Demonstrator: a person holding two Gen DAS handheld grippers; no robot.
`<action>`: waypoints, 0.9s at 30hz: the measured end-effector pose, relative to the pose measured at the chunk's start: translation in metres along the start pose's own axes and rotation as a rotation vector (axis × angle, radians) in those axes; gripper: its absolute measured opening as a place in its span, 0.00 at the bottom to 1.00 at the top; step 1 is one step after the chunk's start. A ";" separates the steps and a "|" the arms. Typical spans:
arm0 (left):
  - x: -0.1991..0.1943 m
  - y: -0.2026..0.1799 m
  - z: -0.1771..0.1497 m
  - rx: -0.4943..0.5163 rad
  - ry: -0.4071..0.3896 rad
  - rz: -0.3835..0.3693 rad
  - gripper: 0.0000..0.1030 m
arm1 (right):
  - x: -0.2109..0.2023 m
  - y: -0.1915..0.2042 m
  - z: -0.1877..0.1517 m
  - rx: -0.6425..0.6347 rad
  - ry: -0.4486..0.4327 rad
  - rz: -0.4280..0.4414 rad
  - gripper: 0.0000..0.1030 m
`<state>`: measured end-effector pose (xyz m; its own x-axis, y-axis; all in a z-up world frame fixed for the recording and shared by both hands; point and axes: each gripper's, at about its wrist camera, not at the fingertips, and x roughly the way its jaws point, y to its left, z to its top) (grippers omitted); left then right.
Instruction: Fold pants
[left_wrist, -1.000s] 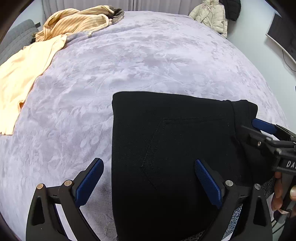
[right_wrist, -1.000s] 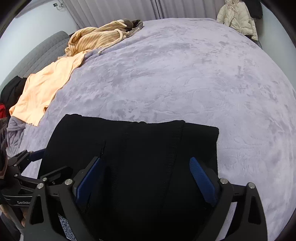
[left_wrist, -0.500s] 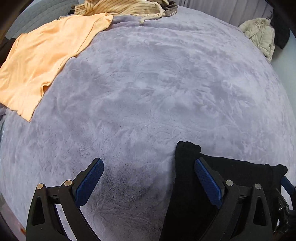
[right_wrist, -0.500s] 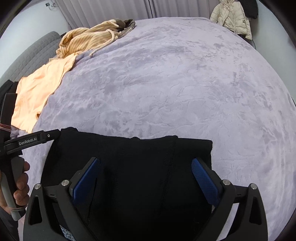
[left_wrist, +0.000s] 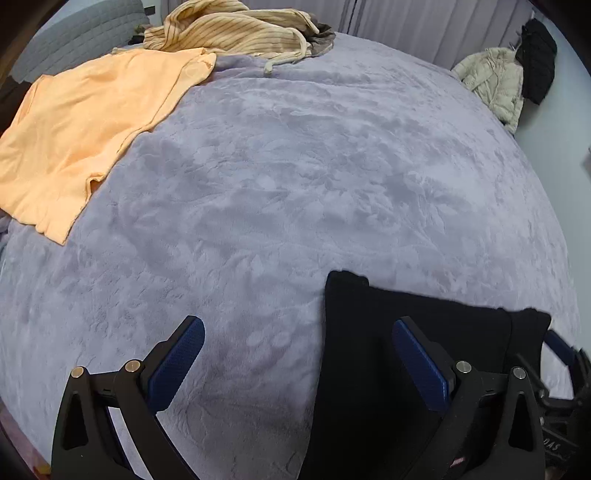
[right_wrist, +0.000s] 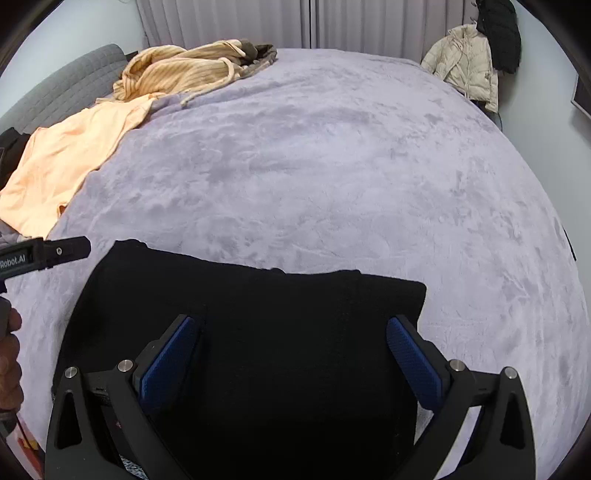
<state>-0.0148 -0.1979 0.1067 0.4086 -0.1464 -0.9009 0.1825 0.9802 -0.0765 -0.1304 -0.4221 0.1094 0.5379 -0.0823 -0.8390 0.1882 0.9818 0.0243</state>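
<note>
Black knit cloth, matte and thick, makes up the pants (right_wrist: 258, 332), which lie as a compact, roughly rectangular bundle at the near edge of the bed (right_wrist: 351, 166), with a fairly straight far edge and a squared far-right corner. A faint ribbed band runs across them near the right side, likely a waistband or cuff. They look soft and limp, light enough to lift from one edge, and they would sag and unfold if taken by a single layer. The better hold, in my judgement, is at the two far corners or along a doubled edge, pinching all layers together so the stack moves as one; the plush cover beneath should grip the cloth a little, not let it slide.

Both tools are empty. The right gripper (right_wrist: 291, 350) hangs over the middle of the bundle with its blue ridged fingers (right_wrist: 413, 363) spread wide, and the left gripper (left_wrist: 299, 363) sits at the bundle's left edge, fingers likewise spread, one over the pants and one over bare cover.

The bed cover is a lilac-grey fleece with a crushed, mottled nap. At its far left lie a smooth, flat orange shirt (left_wrist: 85, 133) and a crumpled tan striped garment (left_wrist: 229, 33). A pale puffer jacket (right_wrist: 465, 62) hangs at the far right.
</note>
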 end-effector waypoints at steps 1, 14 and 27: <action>0.005 -0.004 -0.008 0.016 0.022 0.002 1.00 | 0.001 0.004 -0.001 -0.012 0.010 -0.003 1.00; -0.029 -0.014 -0.113 0.149 -0.055 -0.022 1.00 | -0.050 0.024 -0.104 -0.061 -0.038 -0.123 1.00; -0.066 -0.027 -0.148 0.191 -0.110 -0.006 1.00 | -0.094 0.019 -0.129 0.085 -0.081 -0.129 1.00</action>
<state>-0.1788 -0.1956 0.1050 0.5005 -0.1759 -0.8477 0.3472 0.9377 0.0104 -0.2835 -0.3732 0.1185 0.5685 -0.2240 -0.7916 0.3268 0.9445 -0.0326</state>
